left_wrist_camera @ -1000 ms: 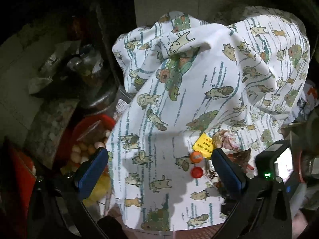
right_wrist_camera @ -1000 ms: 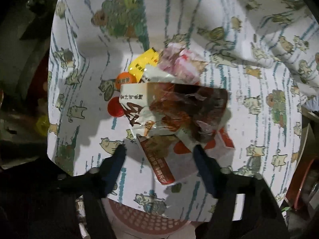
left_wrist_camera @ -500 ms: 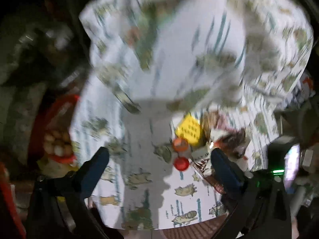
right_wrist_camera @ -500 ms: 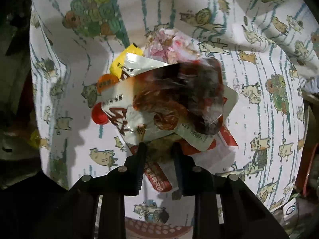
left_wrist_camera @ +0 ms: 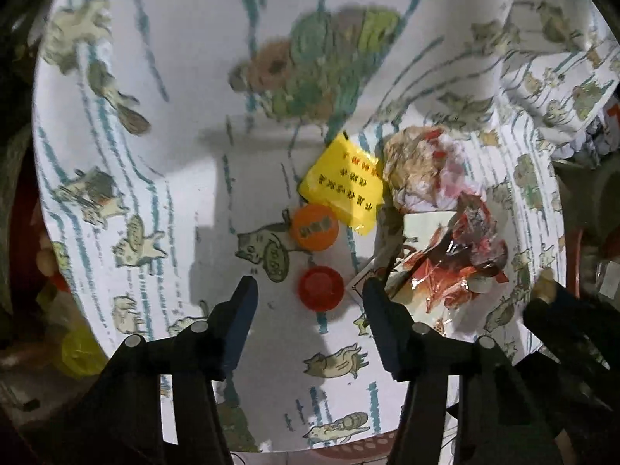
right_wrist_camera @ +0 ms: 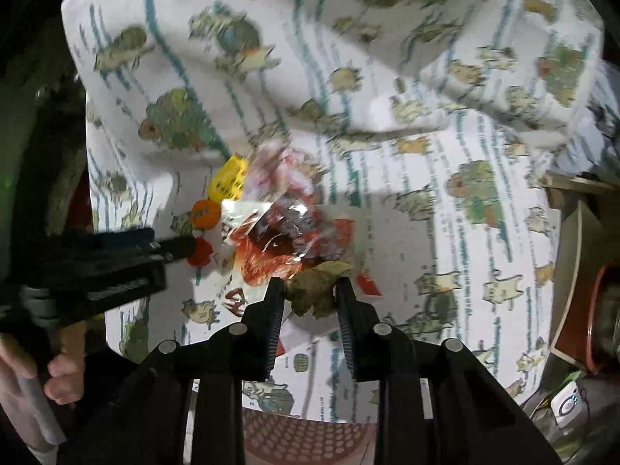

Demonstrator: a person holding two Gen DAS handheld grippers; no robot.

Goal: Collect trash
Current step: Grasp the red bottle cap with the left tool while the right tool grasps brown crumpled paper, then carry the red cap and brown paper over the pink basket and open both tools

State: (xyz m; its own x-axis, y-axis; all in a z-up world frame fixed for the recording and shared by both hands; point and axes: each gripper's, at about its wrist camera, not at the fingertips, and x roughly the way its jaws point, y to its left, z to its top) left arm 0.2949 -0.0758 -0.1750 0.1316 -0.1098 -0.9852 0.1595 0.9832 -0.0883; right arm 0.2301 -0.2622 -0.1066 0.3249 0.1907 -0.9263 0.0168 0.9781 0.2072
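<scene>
Trash lies heaped on the cartoon-print cloth (left_wrist_camera: 162, 178). Right hand-held gripper (right_wrist_camera: 310, 298) clenches a light, crumbly brown scrap (right_wrist_camera: 316, 290); left hand-held gripper (left_wrist_camera: 308, 298), closing, straddles untouched the small rigid red bottle cap (left_wrist_camera: 321, 293), best pinched across its rim.

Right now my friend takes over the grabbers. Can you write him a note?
Right tool: shut on a brownish crumpled scrap, lifted off the pile.
Left tool: jaws have just been closing around the red cap, pads not touching it yet.
On the printed cloth: orange cap, yellow packet, crumpled wrappers.
Done: one scrap picked.
Left: caps, packet, wrappers. No bin in view.
</scene>
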